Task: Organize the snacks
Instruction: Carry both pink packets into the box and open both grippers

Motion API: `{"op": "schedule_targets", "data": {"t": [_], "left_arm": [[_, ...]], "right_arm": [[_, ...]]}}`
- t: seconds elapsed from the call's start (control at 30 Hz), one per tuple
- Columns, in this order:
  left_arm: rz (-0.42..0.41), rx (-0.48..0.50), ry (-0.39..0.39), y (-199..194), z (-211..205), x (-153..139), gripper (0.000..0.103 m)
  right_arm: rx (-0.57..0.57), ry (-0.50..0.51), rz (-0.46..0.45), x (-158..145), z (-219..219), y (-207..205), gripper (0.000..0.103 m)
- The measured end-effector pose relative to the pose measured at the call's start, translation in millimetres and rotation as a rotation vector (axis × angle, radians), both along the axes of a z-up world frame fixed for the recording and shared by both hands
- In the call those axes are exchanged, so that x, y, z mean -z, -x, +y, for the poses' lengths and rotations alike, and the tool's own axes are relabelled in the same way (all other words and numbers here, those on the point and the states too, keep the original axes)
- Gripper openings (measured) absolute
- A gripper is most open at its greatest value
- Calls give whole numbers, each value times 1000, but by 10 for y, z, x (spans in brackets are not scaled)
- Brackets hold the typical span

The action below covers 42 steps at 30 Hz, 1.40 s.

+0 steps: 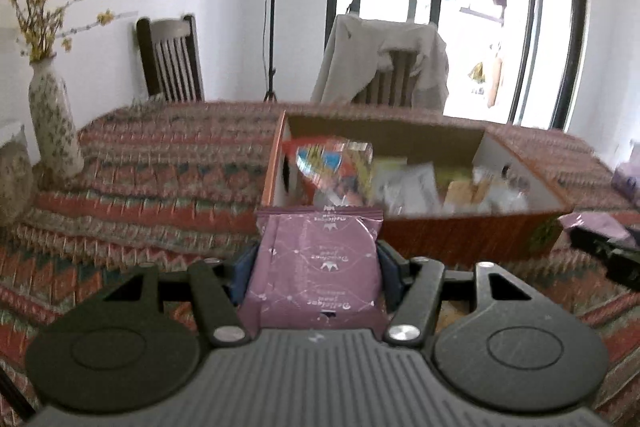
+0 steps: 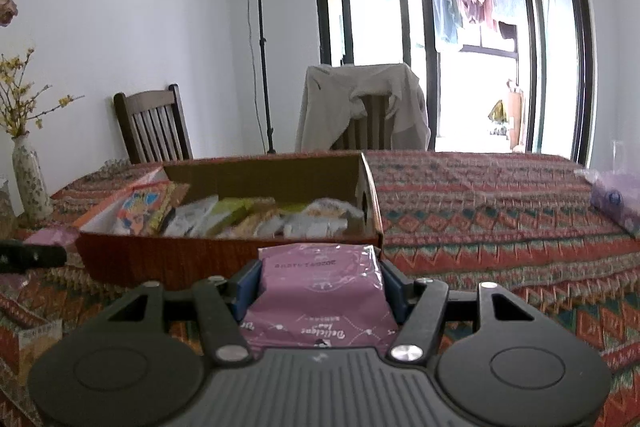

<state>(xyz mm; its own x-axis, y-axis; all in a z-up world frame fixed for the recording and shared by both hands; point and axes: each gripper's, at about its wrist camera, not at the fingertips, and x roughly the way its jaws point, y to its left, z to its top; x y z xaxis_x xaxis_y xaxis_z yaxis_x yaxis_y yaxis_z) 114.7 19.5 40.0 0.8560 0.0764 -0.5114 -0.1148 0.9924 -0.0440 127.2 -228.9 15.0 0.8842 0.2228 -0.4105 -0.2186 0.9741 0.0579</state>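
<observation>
- Left tool (image 1: 316,263) is clenched on a purple snack packet (image 1: 316,267) — blue pads pressed against both of its sides, packet standing upright between them with the print upside down.
- Right tool (image 2: 320,279) has the same deal going: clamped on its own second purple packet (image 2: 320,291), held just in front of the box's near wall.
- Both packets are up off the surface (image 2: 500,211), which is covered in a red, teal and cream zigzag cloth.
- Right behind the tools sits the open cardboard box (image 2: 224,259), orange-brown outside, already holding a jumble of snacks — a colourful cartoon-print pack (image 2: 142,209) leaning at its left end, then pale and green-yellow packets (image 2: 232,213) across the rest.
- From the left wrist view, a shiny foil bag (image 1: 332,167) sticks up in the box just past the held packet; it's blurry, so can't read much off it.
- More purple wrapping (image 2: 616,199) lies on the cloth far right, well apart from the box.
- A small carton (image 2: 36,343) sits near the lower left edge.
- Floral vase (image 1: 54,119) with yellow-flowered twigs stands at the far left.
- Behind the surface: one bare dark wooden chair (image 2: 154,127), one chair draped with a beige garment (image 2: 364,107), a light stand (image 2: 260,39), and laundry hanging outside the glass doors.
</observation>
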Motion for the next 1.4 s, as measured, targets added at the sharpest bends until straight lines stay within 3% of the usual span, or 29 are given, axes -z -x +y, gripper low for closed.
{"op": "schedule_targets", "data": {"t": [0.3, 0.67, 0.9, 1.0, 1.1, 1.4], "left_arm": [[-90, 33, -12, -303, -201, -269, 63], [-71, 43, -3, -906, -345, -126, 63], [-103, 26, 9, -1159, -248, 24, 63], [-69, 40, 35, -1230, -182, 124, 63], [-59, 60, 31, -1232, -166, 186, 63], [-114, 75, -3, -1158, -257, 255, 63]], "right_arm": [[-33, 14, -75, -246, 163, -221, 61], [-32, 1, -98, -352, 321, -772, 61], [-2, -17, -97, -125, 399, -1064, 61], [-14, 2, -91, -38, 434, -1086, 61], [-15, 49, -107, 26, 497, -1058, 61], [-12, 63, -87, 115, 531, -1055, 62]]}}
